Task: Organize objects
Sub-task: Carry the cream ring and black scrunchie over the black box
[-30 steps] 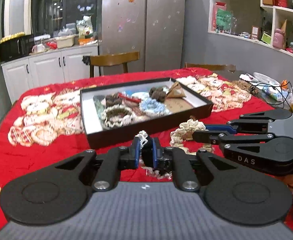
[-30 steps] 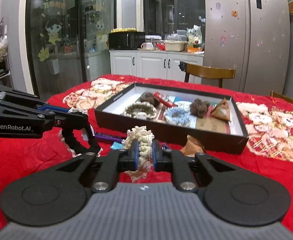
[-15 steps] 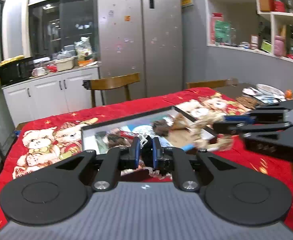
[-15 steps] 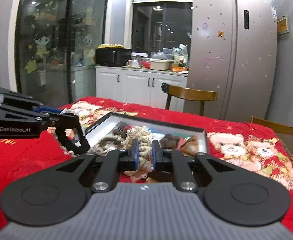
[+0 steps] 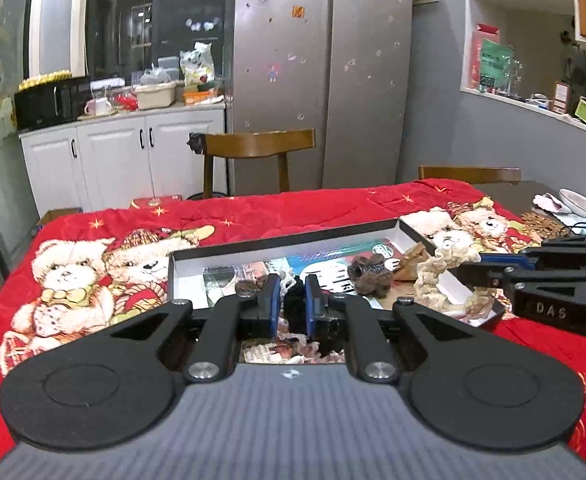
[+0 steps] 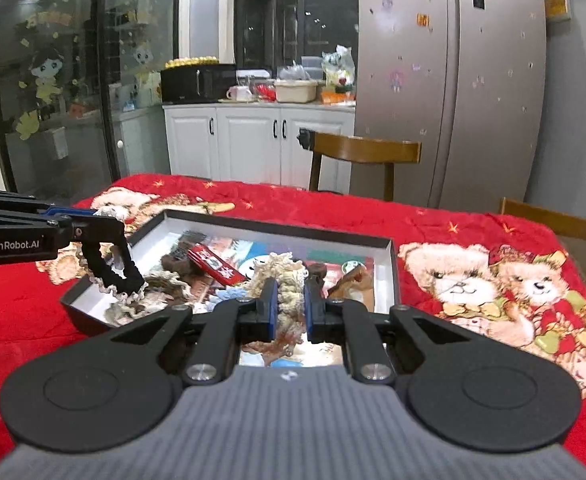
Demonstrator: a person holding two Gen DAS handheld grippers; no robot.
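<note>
A shallow black tray (image 5: 285,240) (image 6: 277,226) with a white inside lies on the red blanket and holds several scrunchies and small packets. My left gripper (image 5: 293,296) (image 6: 111,232) is shut on a black scrunchie with a white lace edge (image 5: 293,310) (image 6: 111,276). It hangs over the tray's near left corner. My right gripper (image 6: 290,298) (image 5: 467,268) is shut on a cream knitted scrunchie (image 6: 281,268) (image 5: 433,276), held above the tray's near right part. The two grippers are side by side.
A red teddy-bear blanket (image 5: 93,264) covers the table. In the tray lie a brown scrunchie (image 5: 369,274), a red packet (image 6: 215,266) and a pale blue scrunchie (image 6: 223,294). Wooden chairs (image 5: 259,146) stand behind the table. Plates and cables (image 5: 583,204) sit at the far right.
Both grippers rose off the blanket with their scrunchies and moved forward, from in front of the tray to over it.
</note>
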